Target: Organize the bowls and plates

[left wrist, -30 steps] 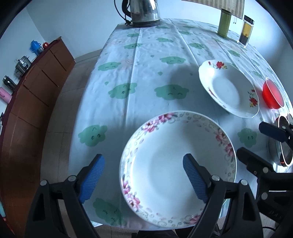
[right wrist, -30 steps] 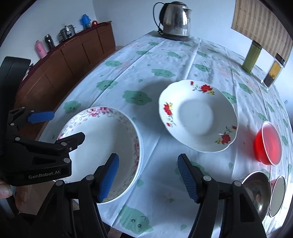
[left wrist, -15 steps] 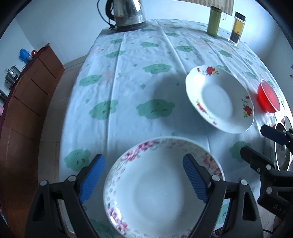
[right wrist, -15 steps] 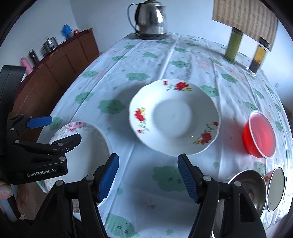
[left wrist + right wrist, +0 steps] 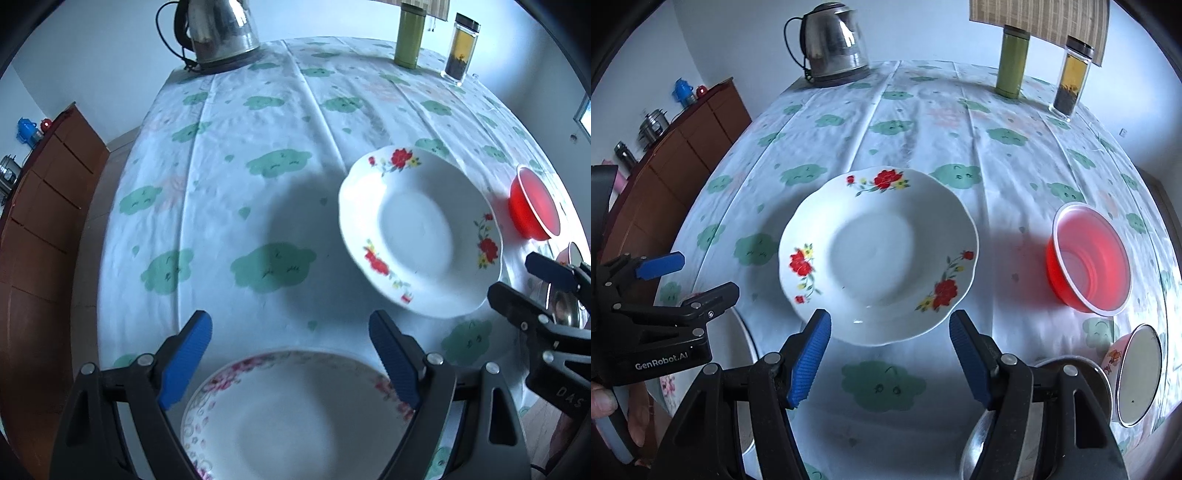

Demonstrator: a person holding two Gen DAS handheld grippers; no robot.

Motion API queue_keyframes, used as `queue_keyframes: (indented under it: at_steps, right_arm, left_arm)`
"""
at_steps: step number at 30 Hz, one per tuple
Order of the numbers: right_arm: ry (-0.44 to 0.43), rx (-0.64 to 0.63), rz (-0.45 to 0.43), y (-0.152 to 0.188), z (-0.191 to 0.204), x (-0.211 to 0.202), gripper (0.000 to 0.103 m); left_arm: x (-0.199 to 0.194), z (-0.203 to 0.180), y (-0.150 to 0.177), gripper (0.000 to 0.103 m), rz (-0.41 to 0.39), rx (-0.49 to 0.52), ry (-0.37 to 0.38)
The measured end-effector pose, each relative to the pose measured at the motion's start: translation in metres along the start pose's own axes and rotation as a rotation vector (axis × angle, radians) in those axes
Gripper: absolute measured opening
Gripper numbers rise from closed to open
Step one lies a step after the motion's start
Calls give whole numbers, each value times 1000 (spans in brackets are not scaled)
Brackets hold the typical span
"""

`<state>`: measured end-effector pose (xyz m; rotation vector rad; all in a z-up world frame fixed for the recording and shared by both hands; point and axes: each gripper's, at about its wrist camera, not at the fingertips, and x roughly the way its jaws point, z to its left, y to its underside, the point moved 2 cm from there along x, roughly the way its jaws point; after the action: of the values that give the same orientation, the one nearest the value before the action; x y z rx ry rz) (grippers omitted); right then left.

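1. Two handheld grippers with black frames and blue ribbed finger pads hover over a table covered by a white tablecloth (image 5: 258, 122) printed with green clouds.
2. The left gripper (image 5: 290, 360) has its jaws spread wide with nothing between the pads; the far rim of a white deep plate with a pink floral rim (image 5: 291, 417) sits just below and between them at the near table edge.
3. The right gripper (image 5: 890, 354) is likewise spread wide and holds nothing. Its pads flank the near edge of a white scalloped deep plate with red flowers (image 5: 877, 254), which rests flat near the middle of the table; whether the pads touch it cannot be told.
4. A translucent red plastic bowl (image 5: 1089, 258) stands to the right of the red-flowered plate, clearly apart from it.
5. Nearer the right corner lie a shiny steel bowl (image 5: 1067, 369), partly hidden by the right gripper's frame, and just beside it a small white bowl with an orange flower print (image 5: 1137, 373).
6. At the far end stand a steel electric kettle (image 5: 833, 40), a green cylindrical flask (image 5: 1012, 62) and a clear glass bottle with dark contents (image 5: 1071, 74).
7. A brown wooden cabinet (image 5: 676, 166) lines the wall to the left.
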<state>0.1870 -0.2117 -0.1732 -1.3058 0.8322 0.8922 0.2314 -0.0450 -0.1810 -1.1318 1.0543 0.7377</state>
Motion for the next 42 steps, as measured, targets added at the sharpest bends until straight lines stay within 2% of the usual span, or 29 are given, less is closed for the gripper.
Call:
queue_keyframes:
  at_steps: [10, 17, 31, 39, 42]
  right_arm:
    - [23, 42, 5, -12, -15, 7, 68]
    - [46, 78, 12, -20, -28, 13, 68]
    - [94, 134, 77, -37, -53, 32, 68]
    - [71, 172, 123, -41, -60, 47, 68]
    - [63, 175, 145, -42, -60, 52, 64]
  left_arm:
    - [5, -17, -19, 89, -11, 40, 25]
    - [17, -25, -30, 89, 10, 59, 34]
    - [34, -36, -49, 89, 34, 76, 21]
    - [43, -39, -56, 87, 53, 71, 37]
    - [47, -41, -58, 85, 54, 76, 30]
